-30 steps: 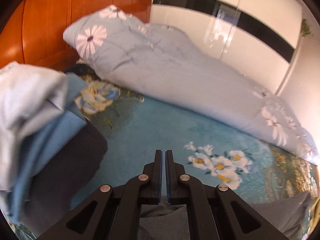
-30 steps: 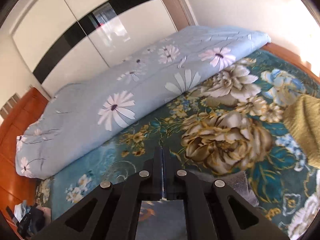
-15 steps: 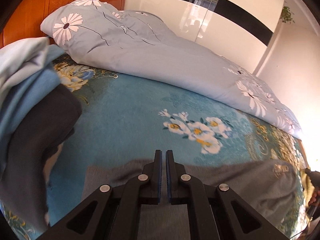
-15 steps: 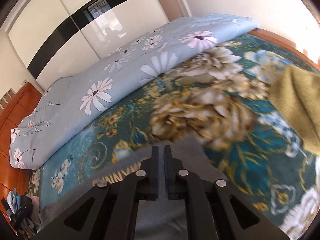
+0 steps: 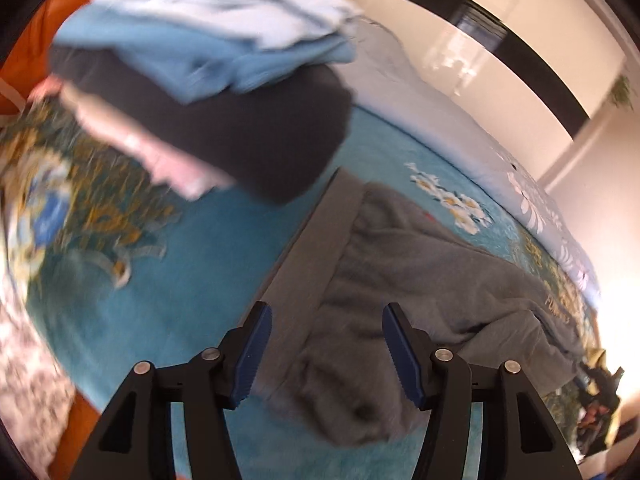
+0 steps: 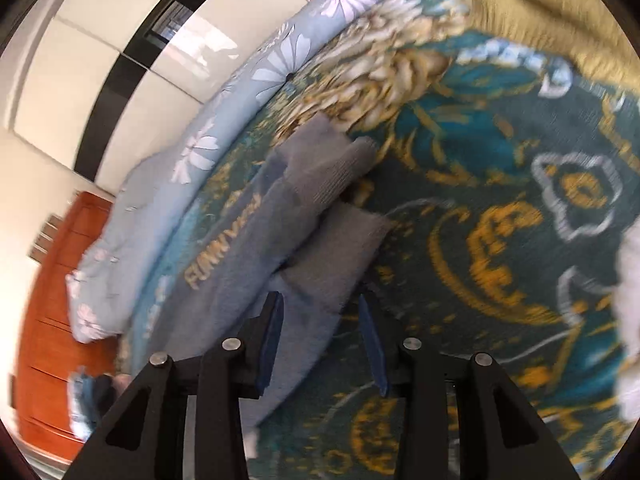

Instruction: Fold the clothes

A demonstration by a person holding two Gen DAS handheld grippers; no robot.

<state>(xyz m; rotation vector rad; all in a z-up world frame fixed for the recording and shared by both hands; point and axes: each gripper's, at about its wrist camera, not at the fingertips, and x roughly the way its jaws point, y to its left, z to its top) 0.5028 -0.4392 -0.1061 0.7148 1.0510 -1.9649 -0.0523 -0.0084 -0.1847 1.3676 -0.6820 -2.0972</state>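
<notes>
Teal bedspread [image 5: 192, 280] with gold and white flowers covers the bed, plush and slightly fuzzy, with a pale blue quilt [image 5: 460, 120] along its far edge before glossy white cupboard doors. Seen from the left wrist, the left gripper [image 5: 326, 354] has its jaws opening, blue ribbed pads well apart, and the grey trousers [image 5: 420, 272] lie slack between and beyond them, gathered at the waistband, soft and fleecy, nothing pinched. Toward the headboard end sits a stack of folded clothes [image 5: 224, 92]: white, light blue, dark and pink layers, blurred.

From the right wrist, the right gripper [image 6: 322, 344] is opening too, narrower, with the trouser legs [image 6: 320, 216] lying under its tips along the bed; their ribbed cuffs are offset, one on top of the other, and yellow lettering runs down one leg. A mustard knit cloth [image 6: 552, 12] lies at the foot corner.

I'd worry the waist end stays bunched and the cuffs uneven, so the next fold could come out crooked or lumpy. A careless sweep of the left hand might also topple that leaning stack.
</notes>
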